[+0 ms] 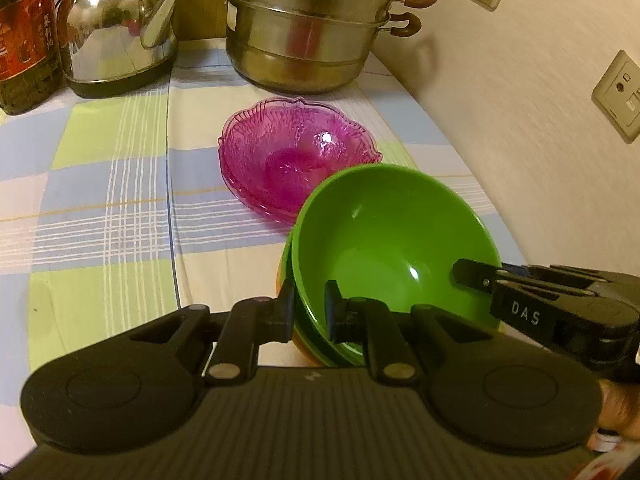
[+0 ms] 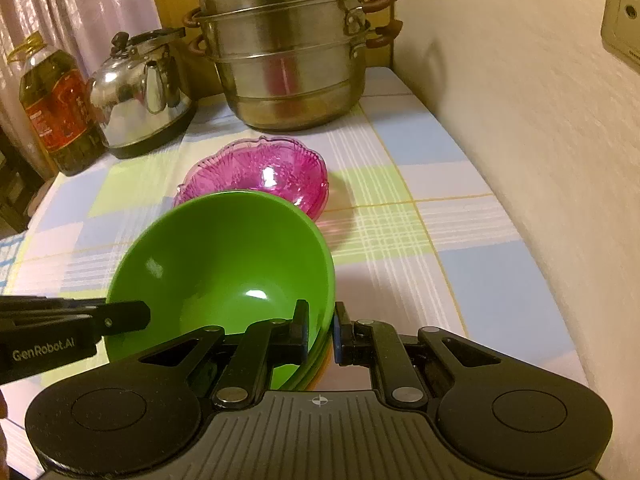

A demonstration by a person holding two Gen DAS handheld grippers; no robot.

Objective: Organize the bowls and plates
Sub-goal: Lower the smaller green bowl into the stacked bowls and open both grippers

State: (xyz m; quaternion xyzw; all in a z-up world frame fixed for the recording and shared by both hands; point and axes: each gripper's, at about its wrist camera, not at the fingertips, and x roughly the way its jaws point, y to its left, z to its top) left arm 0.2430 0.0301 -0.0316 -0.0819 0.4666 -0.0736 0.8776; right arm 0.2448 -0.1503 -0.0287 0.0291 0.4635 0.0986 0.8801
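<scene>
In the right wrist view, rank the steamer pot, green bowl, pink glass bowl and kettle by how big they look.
1. green bowl, though nearness to the camera inflates it
2. steamer pot
3. pink glass bowl and kettle look alike; not ranked

The green bowl (image 1: 384,240) hides the near rim of the pink glass dish (image 1: 288,148) and most of the bowls stacked beneath it. The oil bottle (image 1: 24,36) and steamer pot (image 1: 304,28) are cut off at the top edge.

Round green plastic bowls (image 1: 384,240): at least two, nested
Fluted pink glass dishes (image 1: 296,156): two, stacked
Steel steamer pot (image 1: 304,36): one
Steel kettle (image 1: 116,36): one
Oil bottle (image 1: 24,36): one
</scene>
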